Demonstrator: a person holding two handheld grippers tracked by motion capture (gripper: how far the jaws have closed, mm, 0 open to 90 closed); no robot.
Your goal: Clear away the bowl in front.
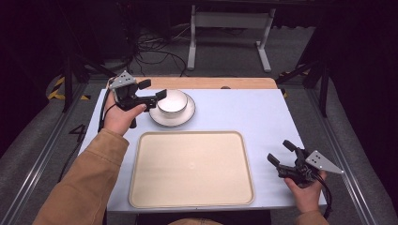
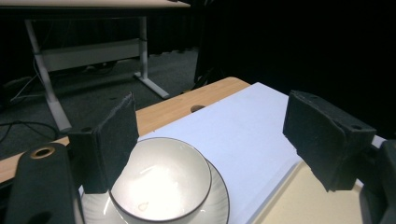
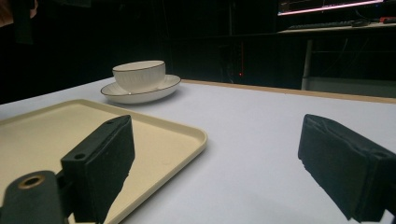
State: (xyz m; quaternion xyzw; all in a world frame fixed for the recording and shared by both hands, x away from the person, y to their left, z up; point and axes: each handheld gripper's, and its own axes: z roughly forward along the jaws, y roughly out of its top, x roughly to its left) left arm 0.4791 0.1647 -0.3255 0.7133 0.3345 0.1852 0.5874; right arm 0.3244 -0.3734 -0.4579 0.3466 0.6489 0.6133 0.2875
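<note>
With jaws apart, the left gripper (image 1: 149,90) neared the stiff, breakable, likely slippery white bowl (image 1: 172,101), best pinched at its rim.

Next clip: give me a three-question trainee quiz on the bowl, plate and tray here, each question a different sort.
1. True or false: the bowl stands on the tray.
2. Which tongs are at the bowl? A. left tongs B. right tongs
3. Fill in: the bowl sits on a white ____.

Key
1. False; it stands on the plate, beyond the tray, which holds nothing.
2. A; their jaws are open around the bowl's rim, while the right tongs rest open on the table beside the tray.
3. Plate.
</note>
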